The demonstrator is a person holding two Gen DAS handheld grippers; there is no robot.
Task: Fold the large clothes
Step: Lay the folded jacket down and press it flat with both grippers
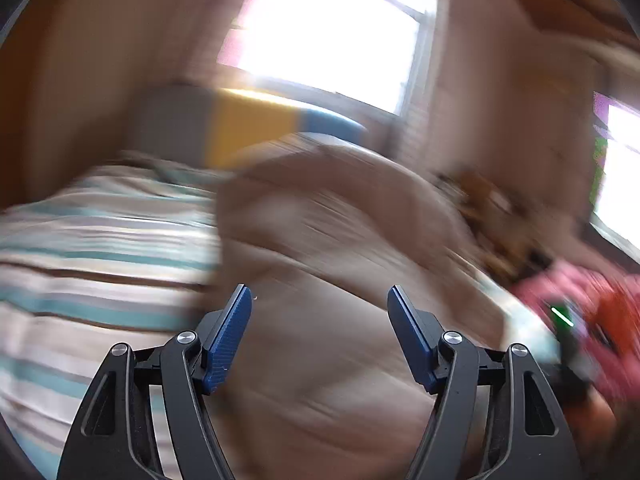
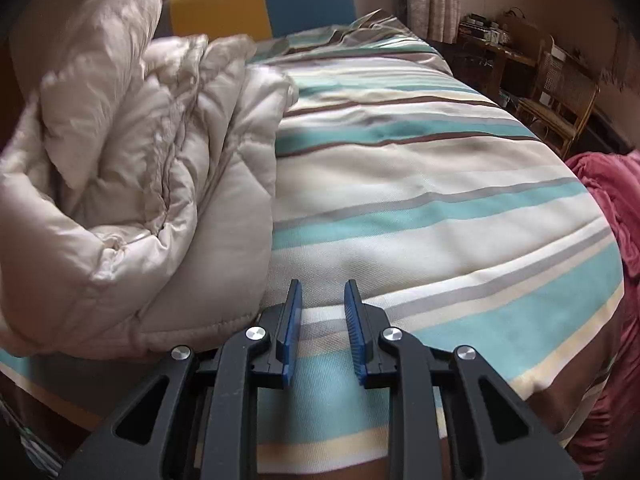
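Note:
A beige quilted puffer coat (image 2: 140,168) lies bunched on the left side of a striped bed (image 2: 420,168). My right gripper (image 2: 322,286) is open and empty, low over the striped cover just right of the coat's hem. The left wrist view is motion-blurred: my left gripper (image 1: 320,292) is open wide and empty, with the beige coat (image 1: 328,248) right in front of it and the striped bed cover (image 1: 100,240) to its left.
A yellow and blue headboard (image 2: 264,0) stands at the bed's far end. A wooden desk (image 2: 492,52) and a wicker chair (image 2: 560,96) stand at the right. A pink fabric heap (image 2: 616,200) lies at the bed's right edge. A window (image 1: 332,28) is behind.

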